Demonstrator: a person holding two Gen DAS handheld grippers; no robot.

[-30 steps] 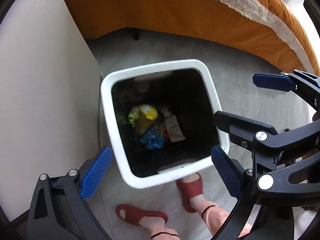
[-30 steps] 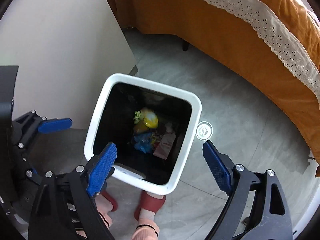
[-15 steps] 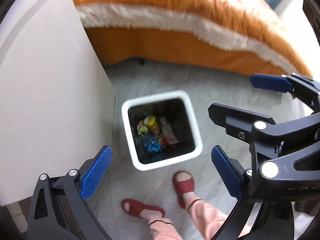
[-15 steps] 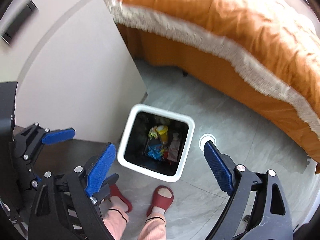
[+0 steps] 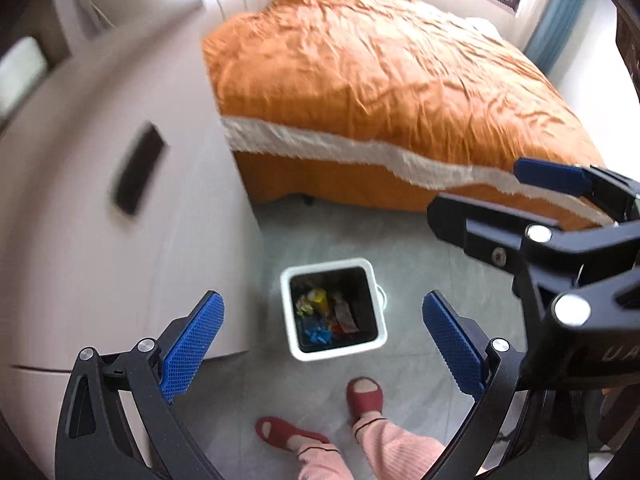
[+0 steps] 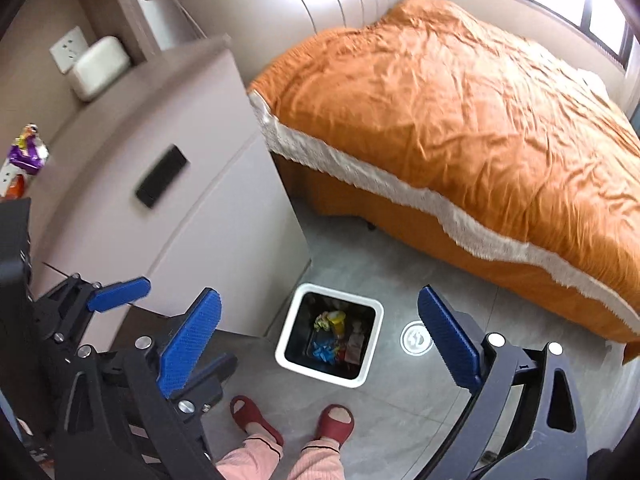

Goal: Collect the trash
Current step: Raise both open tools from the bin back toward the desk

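Both grippers have risen high above the white trash bin (image 5: pixel 334 308), low centre of frame; left gripper (image 5: pixel 322 346) and right gripper (image 6: pixel 320 340), jaws just widened, spread empty. Next likely: wrappers (image 6: pixel 26 152) upper left.

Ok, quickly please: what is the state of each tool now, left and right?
Left tool: open, holding nothing.
Right tool: open, jaws have just been opening further, nothing between them.
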